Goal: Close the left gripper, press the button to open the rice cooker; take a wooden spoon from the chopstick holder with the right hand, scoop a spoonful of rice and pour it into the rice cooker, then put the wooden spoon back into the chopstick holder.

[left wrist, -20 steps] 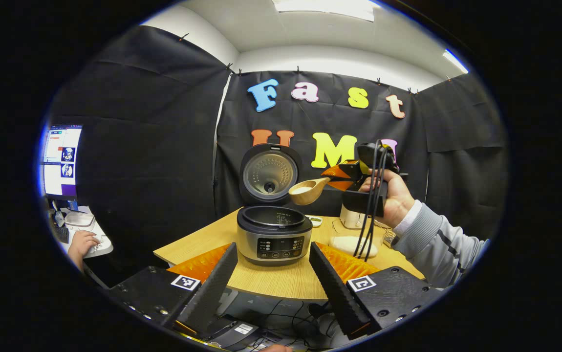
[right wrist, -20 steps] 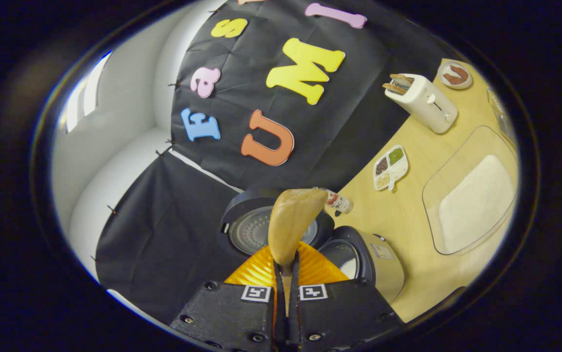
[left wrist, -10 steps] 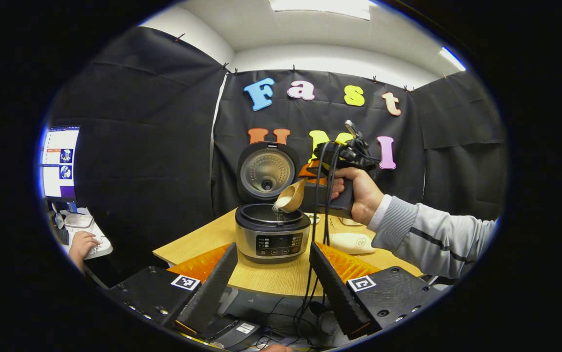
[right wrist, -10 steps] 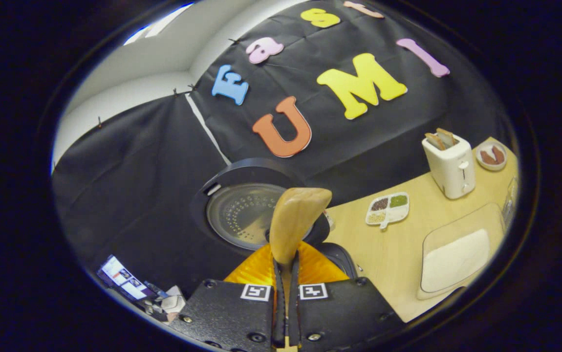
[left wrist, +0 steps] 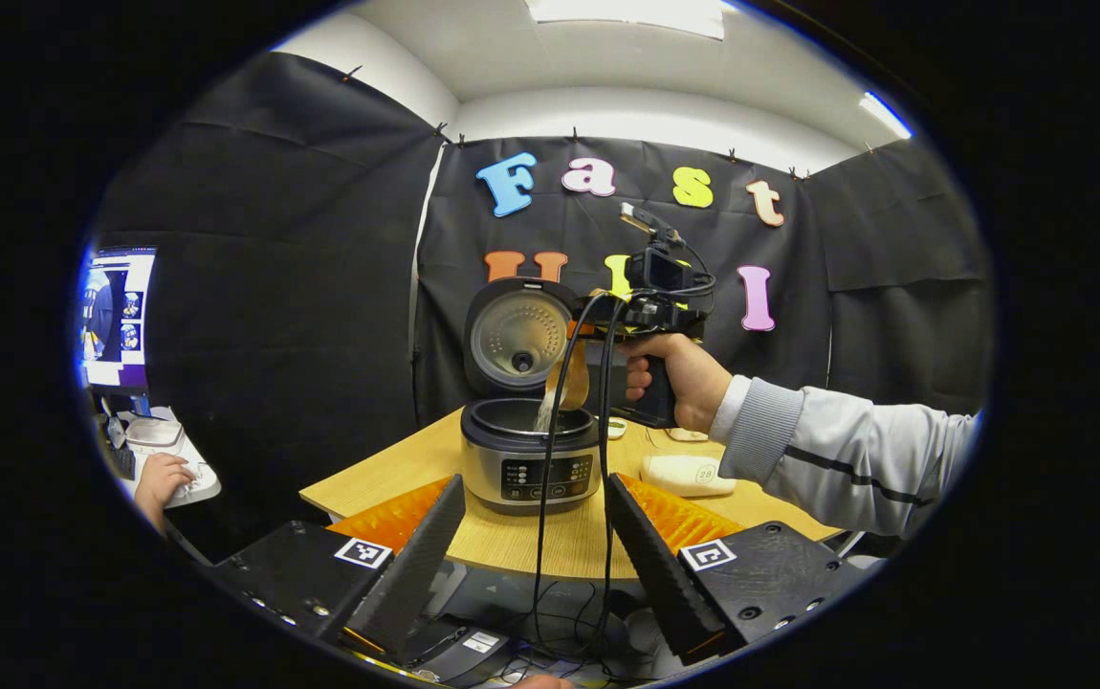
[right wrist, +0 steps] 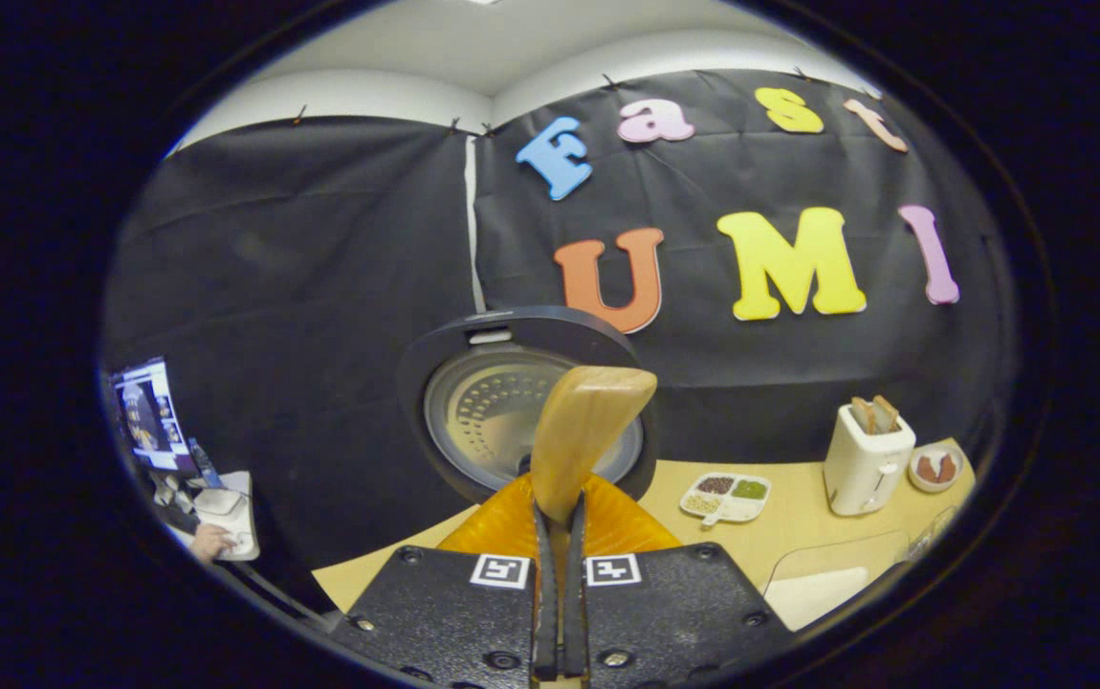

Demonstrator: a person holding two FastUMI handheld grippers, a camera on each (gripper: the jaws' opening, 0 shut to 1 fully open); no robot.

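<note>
Tipped further since a second ago, the wooden spoon (left wrist: 571, 385) now points its bowl steeply down and rice (left wrist: 544, 415) streams from it into the rice cooker (left wrist: 531, 457).

Seen from the left gripper view, the right gripper (left wrist: 598, 330) hangs above and just right of the cooker's open pot, held by a hand (left wrist: 679, 378) in a grey sleeve (left wrist: 847, 464), cables trailing down from it. From the right gripper view, that claw's (right wrist: 560, 536) two fingers are pressed tight on the spoon's (right wrist: 583, 435) handle, with the raised cooker lid (right wrist: 497, 407) directly ahead of the tips; a toaster (right wrist: 866, 459) and a divided dish (right wrist: 727, 493) stand on the table (right wrist: 799, 526) off to its right. The left gripper (left wrist: 536, 550) has its fingers spread wide apart, gripping nothing, with the cooker standing ahead between them.
</note>
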